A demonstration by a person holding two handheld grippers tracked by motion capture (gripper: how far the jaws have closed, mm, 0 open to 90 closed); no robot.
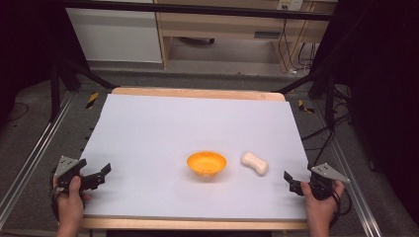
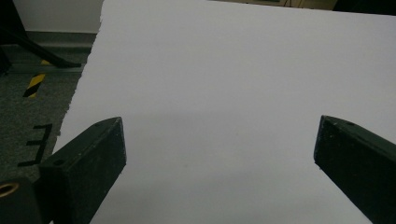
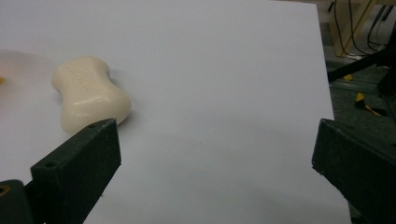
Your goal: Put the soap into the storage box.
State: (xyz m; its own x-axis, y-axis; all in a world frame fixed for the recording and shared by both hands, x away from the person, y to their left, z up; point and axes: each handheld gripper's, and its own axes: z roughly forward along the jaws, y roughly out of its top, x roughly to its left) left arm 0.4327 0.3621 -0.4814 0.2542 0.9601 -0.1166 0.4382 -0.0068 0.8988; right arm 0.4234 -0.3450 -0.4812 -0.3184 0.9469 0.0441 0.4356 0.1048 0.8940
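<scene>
An orange bowl sits on the white table sheet, a little right of centre and toward the front. Just to its right lies a cream bar of soap, waisted in the middle. My right gripper hovers at the sheet's front right edge, open, with nothing between its jaws. In the right gripper view the soap lies ahead and to the left, beyond the left jaw. My left gripper is at the front left edge, open and empty, with bare sheet in front of it.
The sheet covers a wooden table whose back edge shows. Metal rails run along both sides, and dark stand legs and cables lie on the floor. Shelving stands behind the table.
</scene>
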